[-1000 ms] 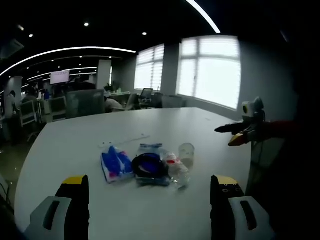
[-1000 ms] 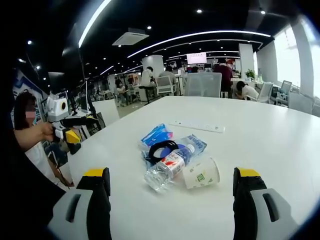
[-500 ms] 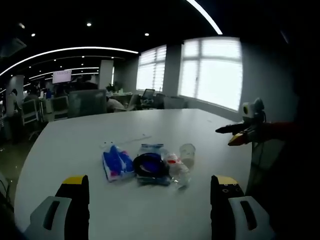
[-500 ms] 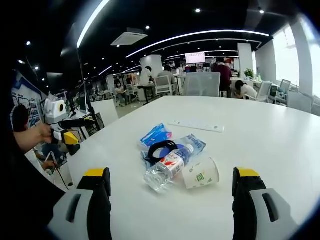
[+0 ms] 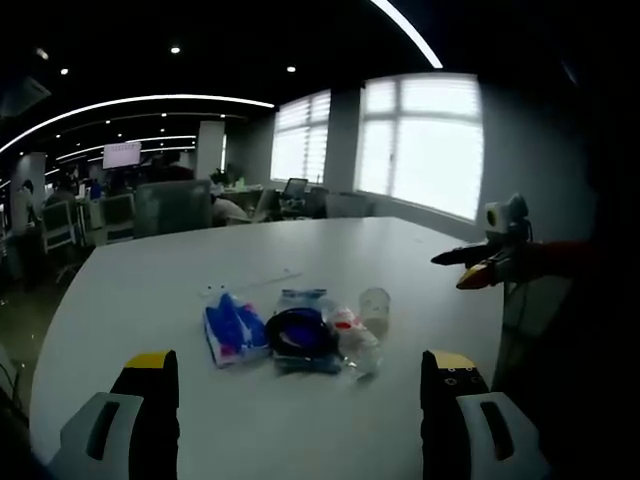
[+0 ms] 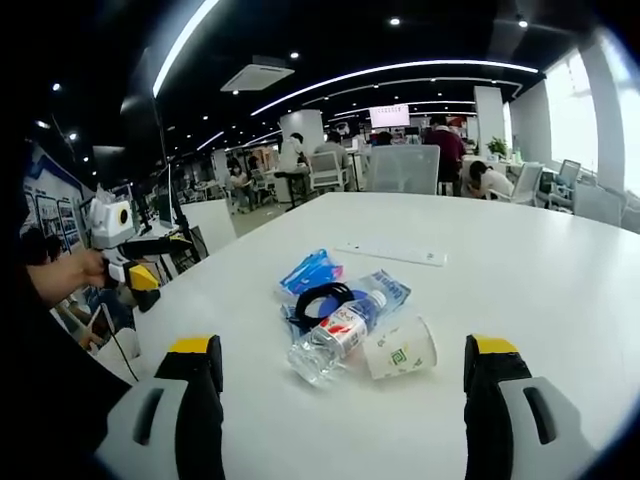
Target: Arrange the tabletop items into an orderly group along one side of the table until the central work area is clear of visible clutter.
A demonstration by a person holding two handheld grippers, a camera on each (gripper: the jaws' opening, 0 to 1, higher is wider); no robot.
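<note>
A cluster of items lies mid-table: a blue packet, a black coiled ring lying on a blue-and-white pouch, a clear bottle with a red label on its side, and a tipped paper cup. A thin white strip lies beyond them. My left gripper is open, short of the cluster. My right gripper is open too, facing the cluster from the other side, nothing between its jaws.
The round white table has bare surface all around the cluster. Office chairs and desks stand beyond the far edge. A person's hand holds the left gripper past the table's edge.
</note>
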